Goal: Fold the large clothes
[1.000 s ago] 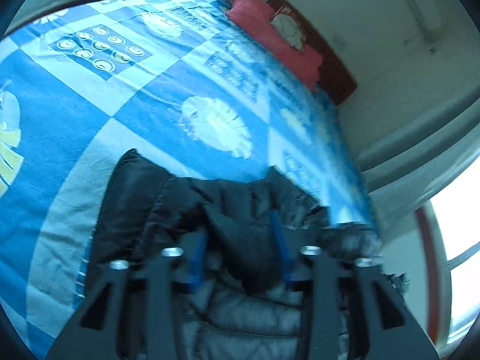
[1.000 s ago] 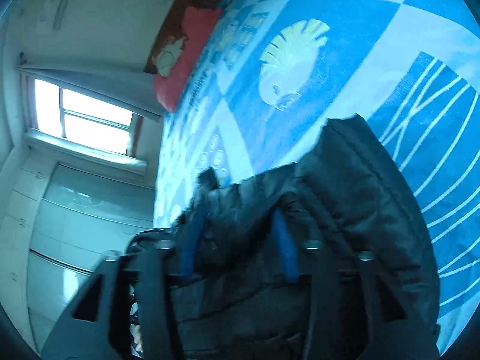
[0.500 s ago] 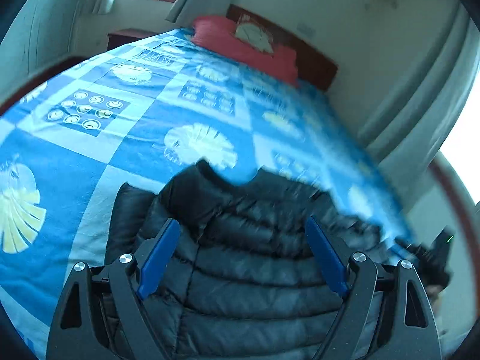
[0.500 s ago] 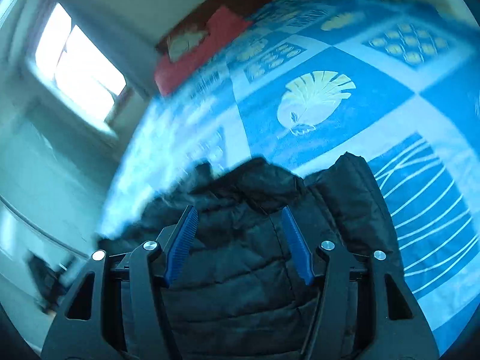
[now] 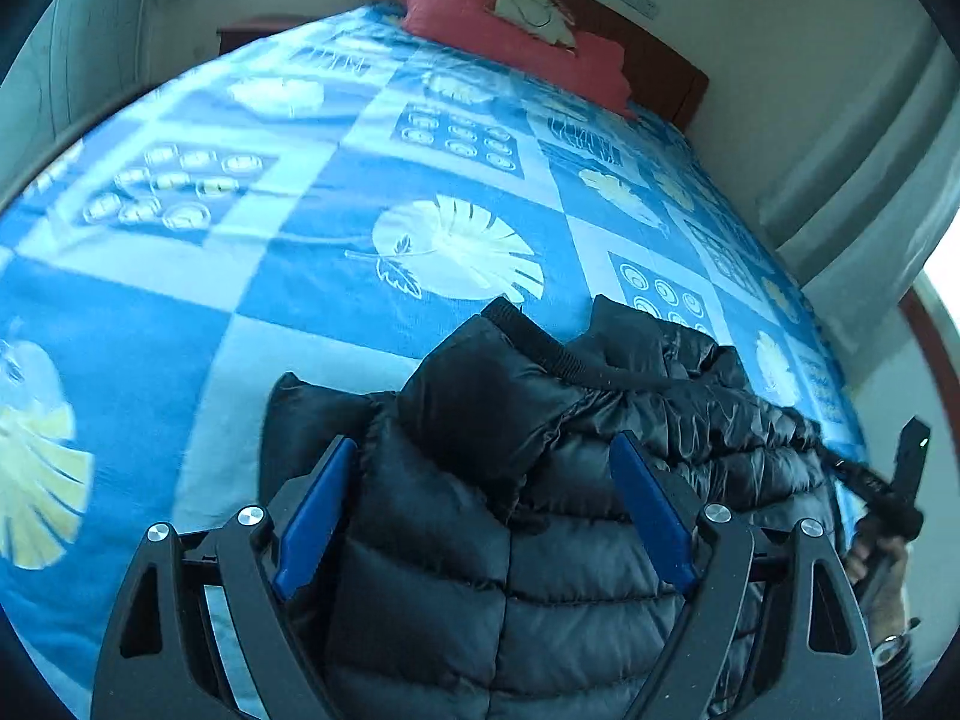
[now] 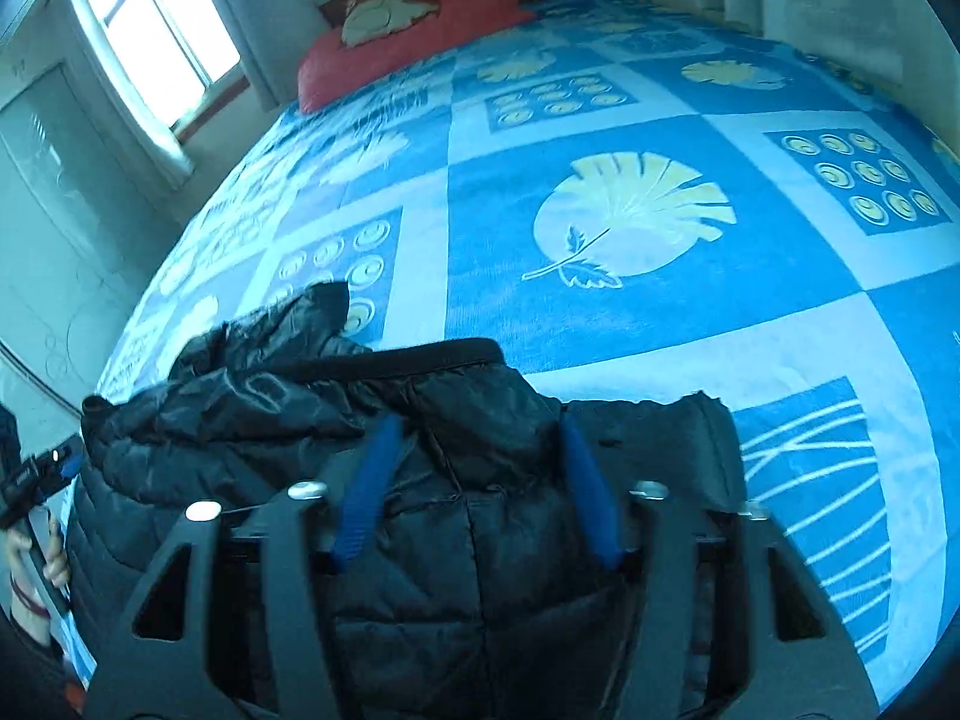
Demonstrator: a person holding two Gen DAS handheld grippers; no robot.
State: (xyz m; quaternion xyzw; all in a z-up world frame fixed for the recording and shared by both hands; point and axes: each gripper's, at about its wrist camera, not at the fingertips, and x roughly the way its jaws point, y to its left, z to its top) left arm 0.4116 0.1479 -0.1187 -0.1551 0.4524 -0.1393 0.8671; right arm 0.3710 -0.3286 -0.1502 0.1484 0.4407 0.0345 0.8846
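Note:
A black quilted puffer jacket (image 5: 540,510) lies bunched and folded over at the near edge of the bed; it also shows in the right wrist view (image 6: 432,480). My left gripper (image 5: 483,450) is open, its blue pads wide apart just above the jacket's folded top. My right gripper (image 6: 477,426) is open over the jacket, pads apart with fabric lying between them, not pinched. The other gripper and the hand holding it show at the right edge of the left wrist view (image 5: 900,498) and the left edge of the right wrist view (image 6: 36,480).
The jacket rests on a bed with a blue and white patterned cover (image 5: 300,252) (image 6: 660,138). A red pillow (image 5: 516,42) (image 6: 420,30) lies at the wooden headboard. A window with curtains (image 6: 162,30) is at the left of the right wrist view.
Both grippers have opened and let go of the jacket, then drawn back. The jacket's lifted part now lies folded over on itself on the bed.

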